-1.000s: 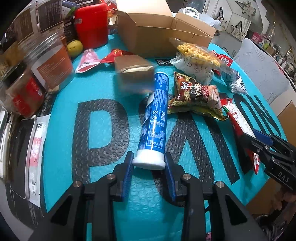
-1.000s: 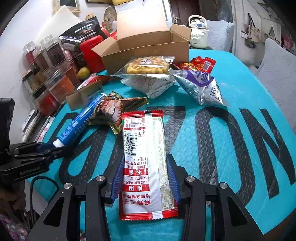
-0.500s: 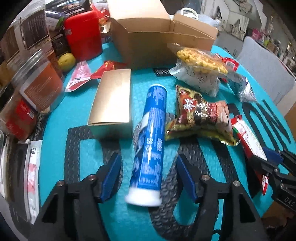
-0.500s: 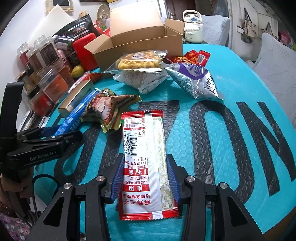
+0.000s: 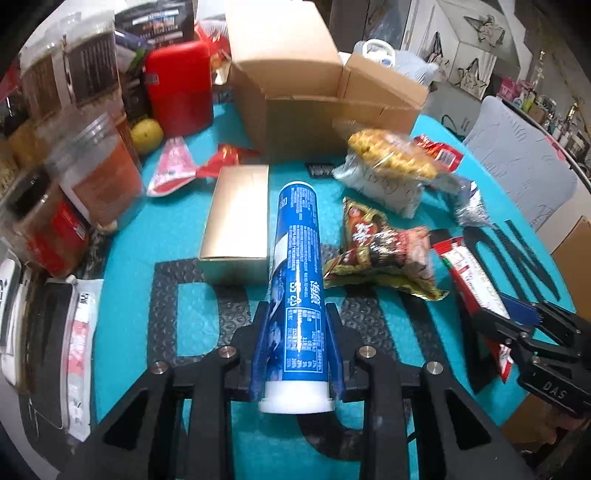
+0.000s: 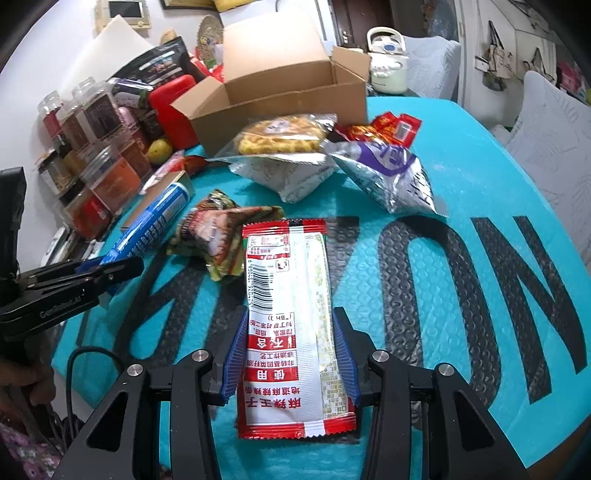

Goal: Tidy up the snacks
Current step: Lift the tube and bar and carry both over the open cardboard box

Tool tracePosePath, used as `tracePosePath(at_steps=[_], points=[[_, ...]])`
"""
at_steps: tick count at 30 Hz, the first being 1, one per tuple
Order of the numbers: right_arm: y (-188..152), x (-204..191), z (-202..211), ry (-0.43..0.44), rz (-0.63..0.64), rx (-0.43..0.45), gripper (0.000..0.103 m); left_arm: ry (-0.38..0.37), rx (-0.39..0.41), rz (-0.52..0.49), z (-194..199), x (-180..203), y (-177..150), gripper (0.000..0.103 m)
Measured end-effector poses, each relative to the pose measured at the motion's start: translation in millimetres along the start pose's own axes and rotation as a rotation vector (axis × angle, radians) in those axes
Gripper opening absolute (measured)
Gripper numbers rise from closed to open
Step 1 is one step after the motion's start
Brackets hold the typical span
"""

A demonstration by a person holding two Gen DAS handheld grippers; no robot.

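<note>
Left gripper (image 5: 297, 354) clamped on the white-capped near end of the blue tube (image 5: 298, 280), long axis straight ahead toward the open cardboard box (image 5: 317, 107) beyond its tip; right gripper (image 6: 291, 354) pinching the red-and-white sachet (image 6: 291, 317).

White wall (image 6: 55, 48), dark door (image 6: 354, 18), quilted grey chair (image 5: 517, 158).

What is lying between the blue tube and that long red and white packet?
A crumpled brown and red snack bag lies between the blue tube and the red and white packet; both wrist views show it.
</note>
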State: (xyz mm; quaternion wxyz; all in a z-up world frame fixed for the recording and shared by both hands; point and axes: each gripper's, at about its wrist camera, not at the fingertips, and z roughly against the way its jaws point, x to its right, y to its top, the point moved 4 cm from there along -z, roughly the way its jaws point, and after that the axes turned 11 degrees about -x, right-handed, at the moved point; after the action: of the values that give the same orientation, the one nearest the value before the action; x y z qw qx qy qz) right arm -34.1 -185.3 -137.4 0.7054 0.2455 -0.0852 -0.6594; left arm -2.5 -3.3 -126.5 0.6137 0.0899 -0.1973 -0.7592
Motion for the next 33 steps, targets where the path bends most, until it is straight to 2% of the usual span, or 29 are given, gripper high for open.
tracePosePath(at_steps=[8,16,29,33], points=[[8.1,-14.5,24.9,0.013,0.029,0.054,0.044,-0.031,0.076,-0.014,32.7,8.6,4.1,0.028],[39.1,-22.3,44.8,-0.003,0.078,0.117,0.043,-0.029,0.149,-0.05,52.7,18.7,30.3,0.028],[109.0,-20.9,66.1,0.008,0.152,0.196,0.043,-0.034,0.263,-0.103,79.8,32.4,103.7,0.028],[133.8,-19.0,66.2,-0.011,0.182,0.223,0.043,0.005,0.298,-0.108,82.8,33.2,129.0,0.028]])
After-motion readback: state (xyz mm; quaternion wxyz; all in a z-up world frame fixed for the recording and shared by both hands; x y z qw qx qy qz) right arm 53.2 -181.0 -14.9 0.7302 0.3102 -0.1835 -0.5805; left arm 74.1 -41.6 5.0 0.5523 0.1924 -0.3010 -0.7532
